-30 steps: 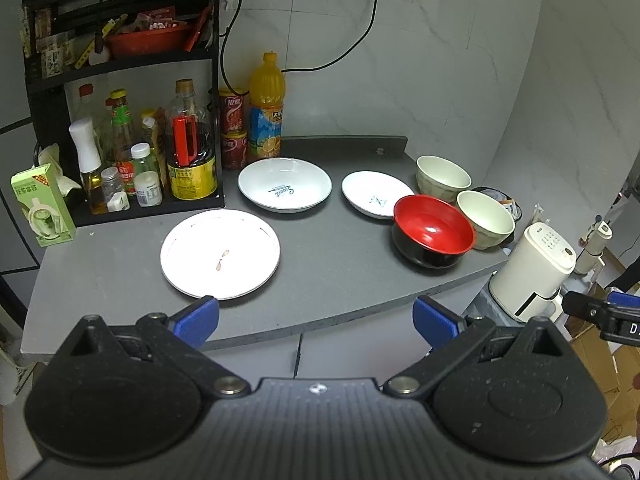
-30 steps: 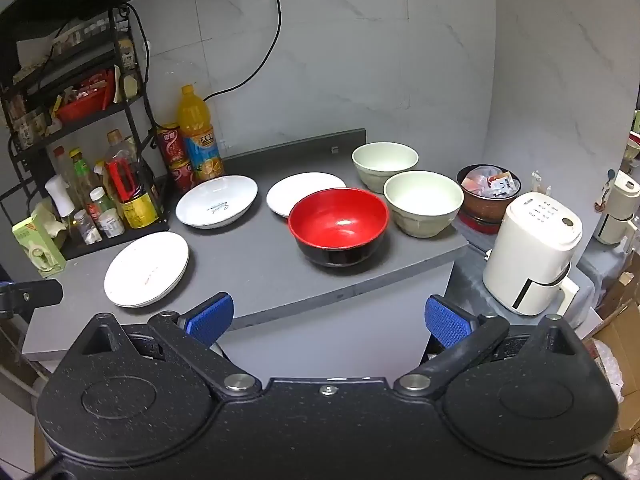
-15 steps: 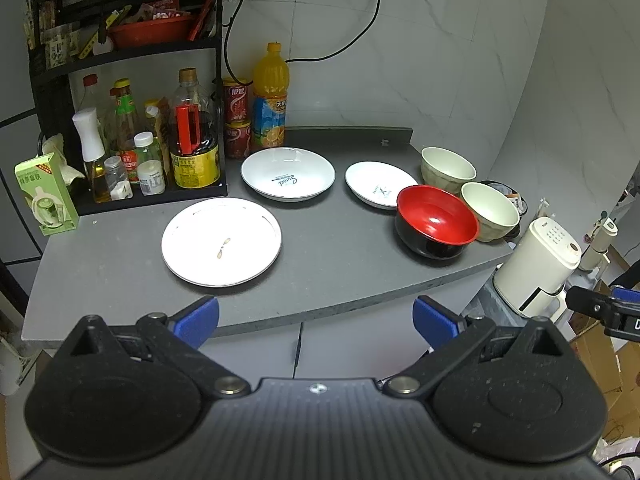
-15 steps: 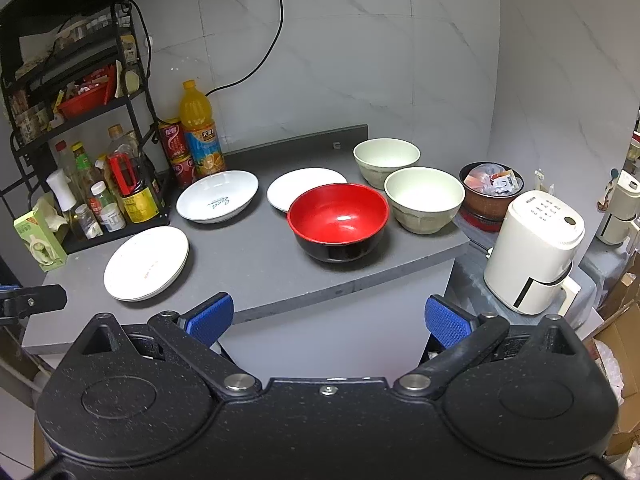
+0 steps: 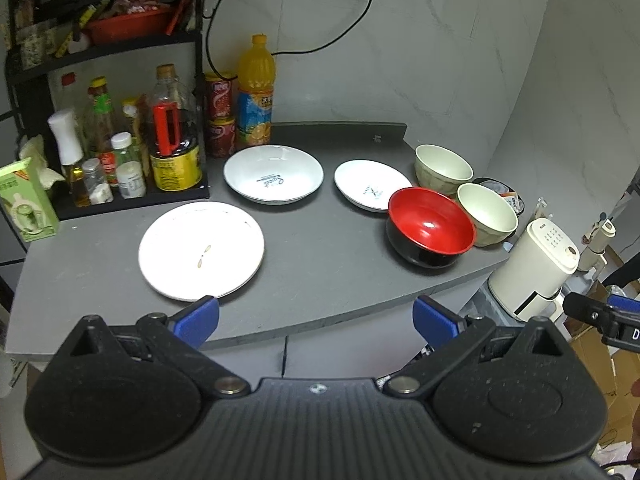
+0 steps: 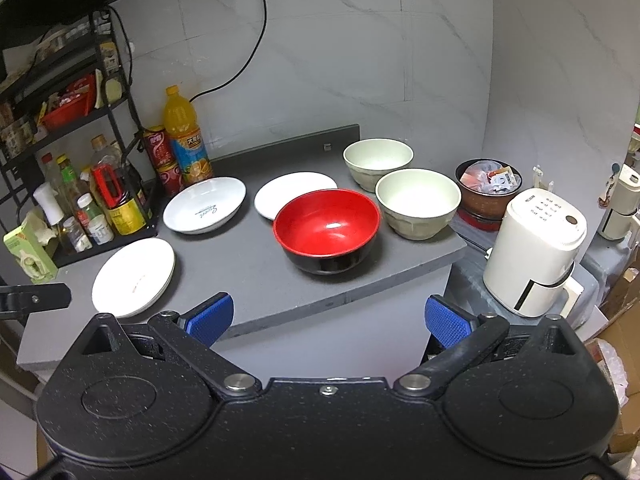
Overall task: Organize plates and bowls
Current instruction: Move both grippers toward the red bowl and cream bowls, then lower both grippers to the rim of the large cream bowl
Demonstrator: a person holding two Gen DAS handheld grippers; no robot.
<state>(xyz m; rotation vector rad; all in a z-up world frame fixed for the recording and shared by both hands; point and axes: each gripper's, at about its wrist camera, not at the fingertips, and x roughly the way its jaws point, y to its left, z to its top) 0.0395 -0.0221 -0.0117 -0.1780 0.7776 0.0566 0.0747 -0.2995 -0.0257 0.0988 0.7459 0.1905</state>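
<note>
1. Both grippers, left gripper [image 5: 316,318] and right gripper [image 6: 326,318], are hanging with jaws apart, holding nothing, short of the counter [image 5: 320,264].
2. The red bowl [image 6: 327,230] is sitting near the counter's front edge, just beside a pale bowl [image 6: 418,204]; a clumsy reach is risking knocking either off.

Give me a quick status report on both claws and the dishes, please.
Left claw open, right claw open, both empty, short of the grey counter. Three white plates, red-and-black bowl, two cream bowls unstacked. Nothing in the way.
</note>
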